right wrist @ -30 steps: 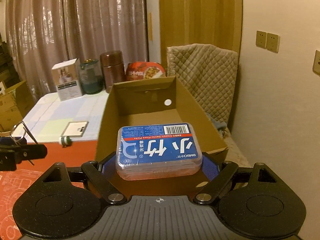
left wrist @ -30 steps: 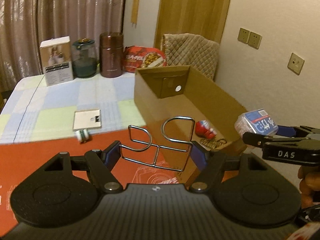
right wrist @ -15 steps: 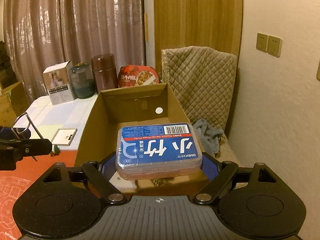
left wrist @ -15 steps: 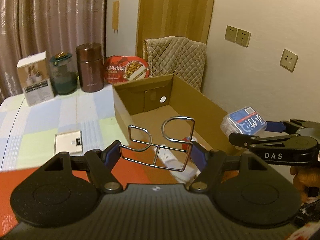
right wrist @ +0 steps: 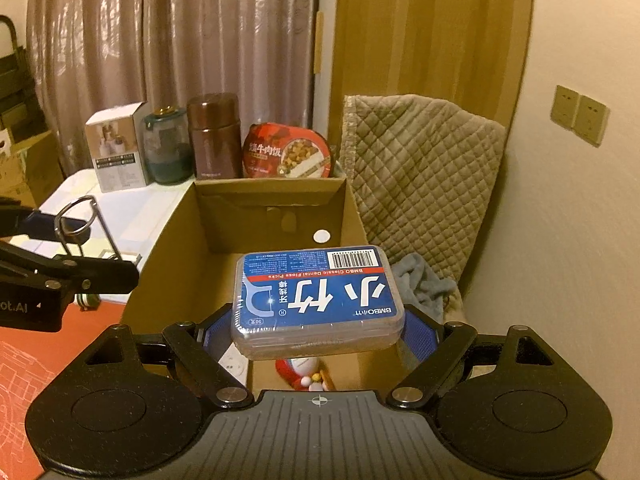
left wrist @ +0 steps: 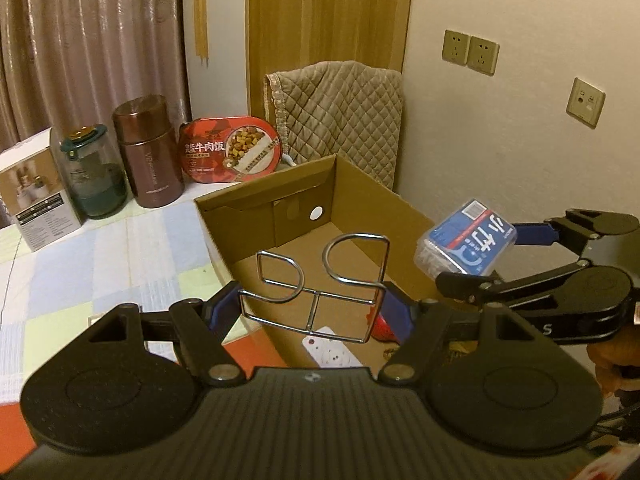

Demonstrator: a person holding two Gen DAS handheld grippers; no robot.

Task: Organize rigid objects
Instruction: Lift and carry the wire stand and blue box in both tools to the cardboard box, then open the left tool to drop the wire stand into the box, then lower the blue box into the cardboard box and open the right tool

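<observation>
Jaws of the left gripper (left wrist: 316, 307) are clamped on a wire rack (left wrist: 320, 280), its blue pads pressing the chrome frame from both sides; the rack's two loops stand upright over the near half of the cardboard box (left wrist: 376, 204). Jaws of the right gripper (right wrist: 316, 322) are clamped on a floss pick box (right wrist: 316, 300), a clear plastic case with a blue label, held flat and level above the same carton's open top.

From the left wrist view the right gripper (left wrist: 476, 256) sits just beside the carton's right wall, its case hanging over that rim. From the right wrist view the left gripper (right wrist: 76, 244) is at the carton's left wall, well apart from the case.

The carton's far half shows bare cardboard floor up to the back wall. Nearer, a white power strip (left wrist: 330, 352) lies on the floor with a red toy (right wrist: 304, 372) next to it.

Left of the carton the counter (left wrist: 120, 248), under a checked cloth, is open out to a row along its back edge: a white carton (left wrist: 32, 196), a green jar (left wrist: 94, 172), a brown flask (left wrist: 148, 152) and a red meal tub (left wrist: 230, 150). A quilted chair (right wrist: 424, 168) stands close behind the carton's right side, near the wall.
</observation>
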